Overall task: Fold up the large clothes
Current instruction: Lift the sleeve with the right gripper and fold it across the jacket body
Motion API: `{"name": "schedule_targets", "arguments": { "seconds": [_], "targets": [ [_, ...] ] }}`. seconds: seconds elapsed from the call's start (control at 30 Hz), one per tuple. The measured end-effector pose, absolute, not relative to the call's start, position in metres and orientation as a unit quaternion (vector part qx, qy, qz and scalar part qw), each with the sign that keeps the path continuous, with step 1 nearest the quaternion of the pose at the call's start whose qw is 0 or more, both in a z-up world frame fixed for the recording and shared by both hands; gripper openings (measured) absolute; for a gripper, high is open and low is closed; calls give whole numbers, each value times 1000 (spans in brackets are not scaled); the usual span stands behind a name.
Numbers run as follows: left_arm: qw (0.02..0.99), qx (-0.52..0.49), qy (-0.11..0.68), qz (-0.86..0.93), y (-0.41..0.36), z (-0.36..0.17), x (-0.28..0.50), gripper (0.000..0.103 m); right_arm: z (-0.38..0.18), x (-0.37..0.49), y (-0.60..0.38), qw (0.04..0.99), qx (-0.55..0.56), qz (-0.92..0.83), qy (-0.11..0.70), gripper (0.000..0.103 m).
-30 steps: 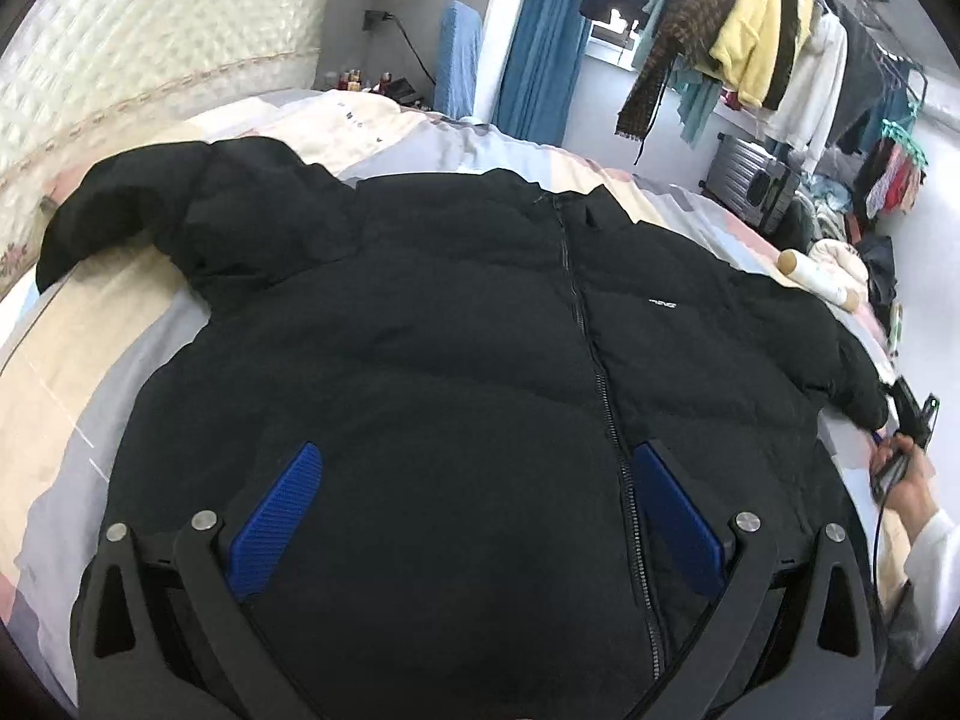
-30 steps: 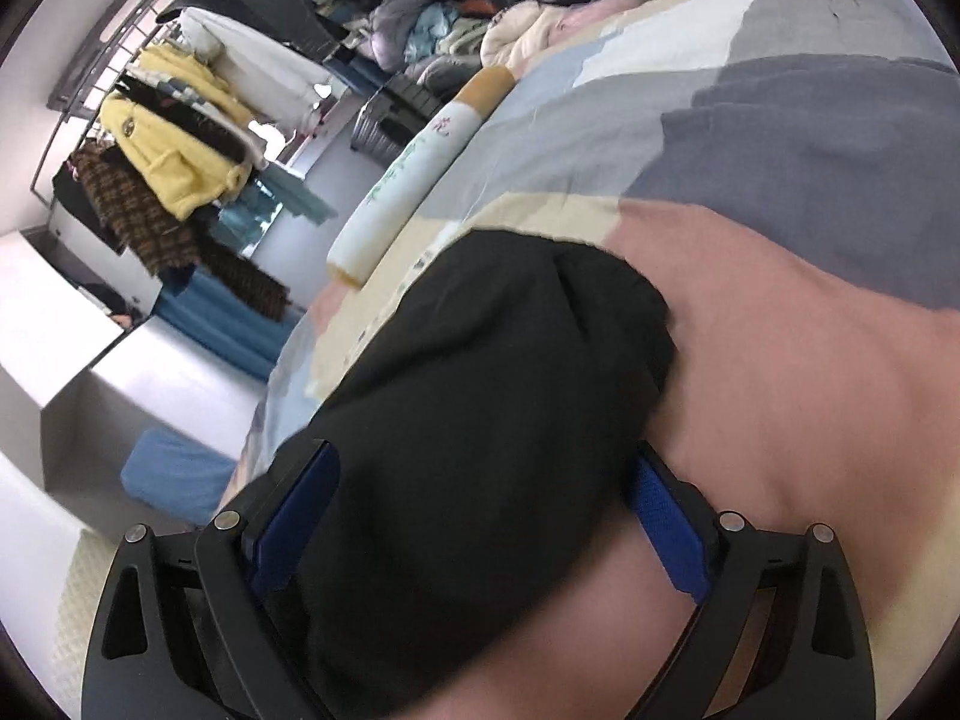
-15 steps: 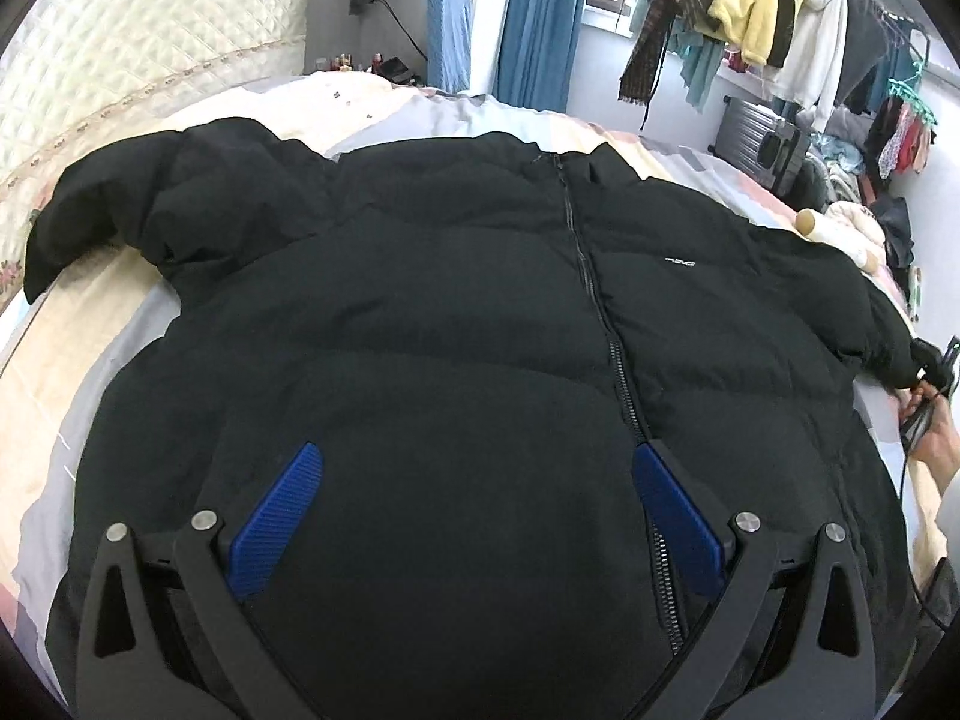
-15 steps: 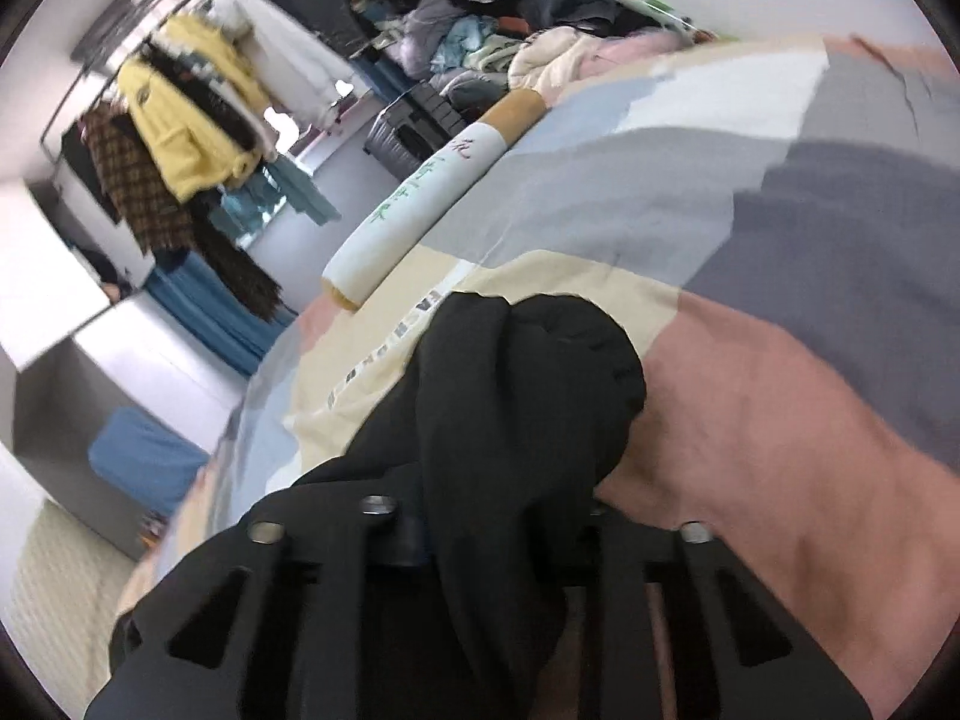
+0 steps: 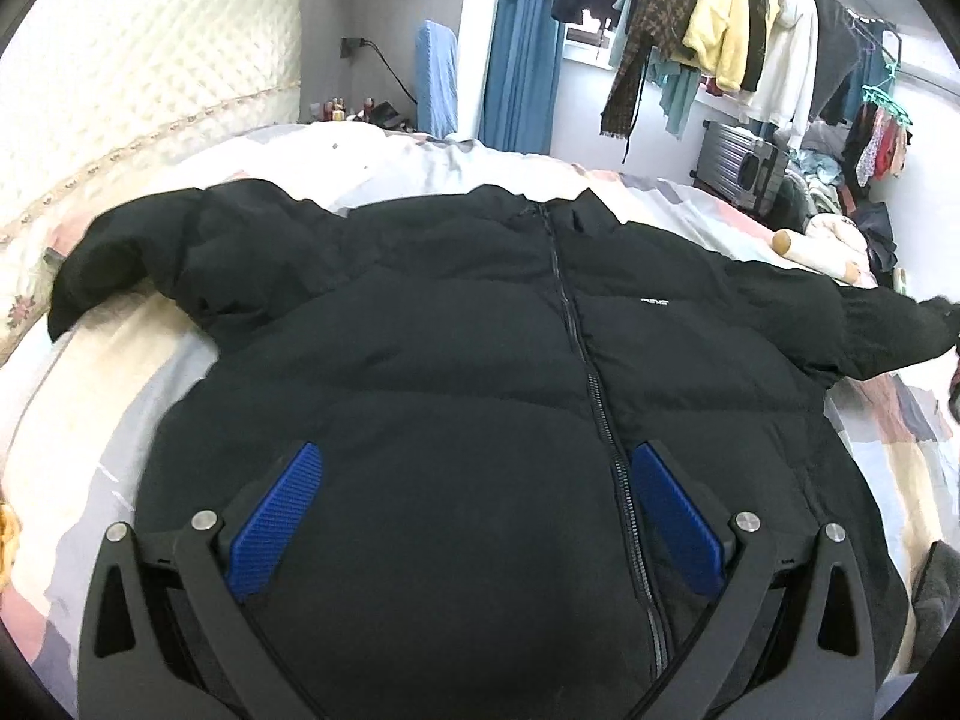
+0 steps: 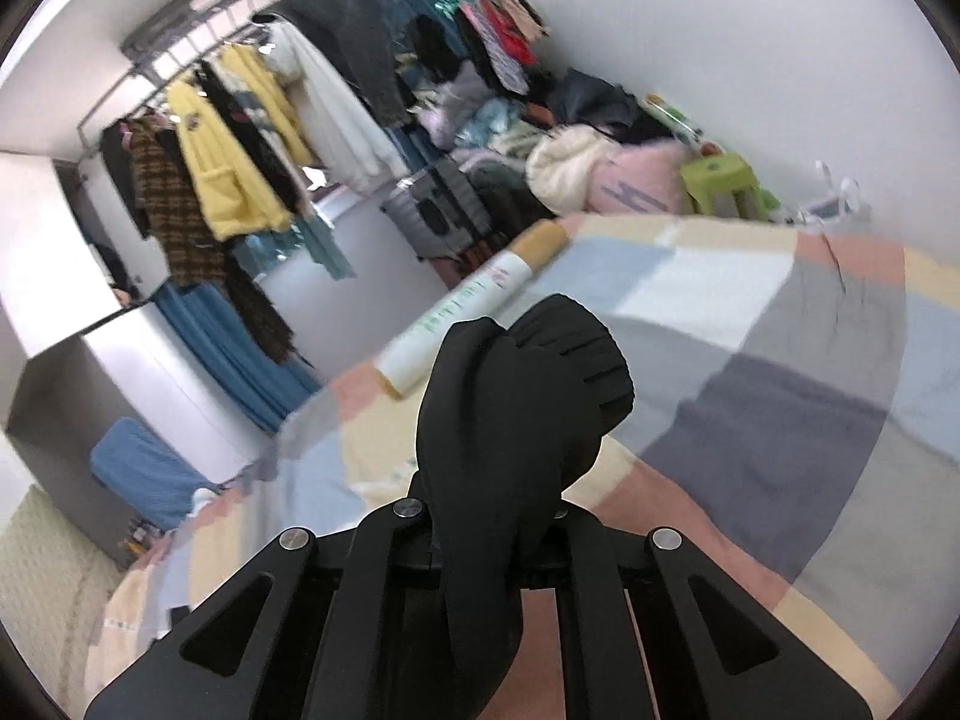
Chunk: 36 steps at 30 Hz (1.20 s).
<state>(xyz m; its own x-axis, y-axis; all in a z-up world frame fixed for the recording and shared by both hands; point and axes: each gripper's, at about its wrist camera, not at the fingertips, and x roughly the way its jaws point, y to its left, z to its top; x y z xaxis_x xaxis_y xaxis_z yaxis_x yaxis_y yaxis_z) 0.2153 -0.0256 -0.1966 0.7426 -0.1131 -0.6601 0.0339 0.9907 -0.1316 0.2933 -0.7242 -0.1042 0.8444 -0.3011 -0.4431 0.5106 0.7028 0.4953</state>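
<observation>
Black puffer jacket lies front up, zipped, spread across the bed on a patchwork quilt. Its sleeve on the left of the left wrist view rests bent on the quilt; the opposite sleeve stretches out toward the right edge. The left hand-held gripper hangs over the jacket's lower front with its blue pads wide apart, nothing between them. The right hand-held gripper is clamped together on the ribbed sleeve cuff, which is raised clear of the quilt. A clothes rack stands behind
</observation>
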Motion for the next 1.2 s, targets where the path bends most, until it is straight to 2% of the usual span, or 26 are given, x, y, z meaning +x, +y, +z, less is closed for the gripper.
{"name": "schedule_targets", "arguments": {
  "seconds": [0.27,0.5,0.7,0.93,1.07,1.2],
  "targets": [
    [941,-47,330,-50,-9,-172,195,103,-7,286,-664,928,279,-200,144,5],
    [955,-47,289,-37,13,-156,183,103,51,290,-585,949,253,-142,121,6],
    [964,16,264,-22,14,-157,182,103,90,302,-509,964,237,-73,97,7],
    [959,-20,279,-50,39,-159,183,103,106,328,-404,974,203,9,106,8],
    [953,-49,292,-62,56,-159,186,103,92,345,-350,964,225,75,119,9],
    [954,-49,293,-42,72,-157,189,103,73,370,-290,964,197,107,146,9]
  ]
}}
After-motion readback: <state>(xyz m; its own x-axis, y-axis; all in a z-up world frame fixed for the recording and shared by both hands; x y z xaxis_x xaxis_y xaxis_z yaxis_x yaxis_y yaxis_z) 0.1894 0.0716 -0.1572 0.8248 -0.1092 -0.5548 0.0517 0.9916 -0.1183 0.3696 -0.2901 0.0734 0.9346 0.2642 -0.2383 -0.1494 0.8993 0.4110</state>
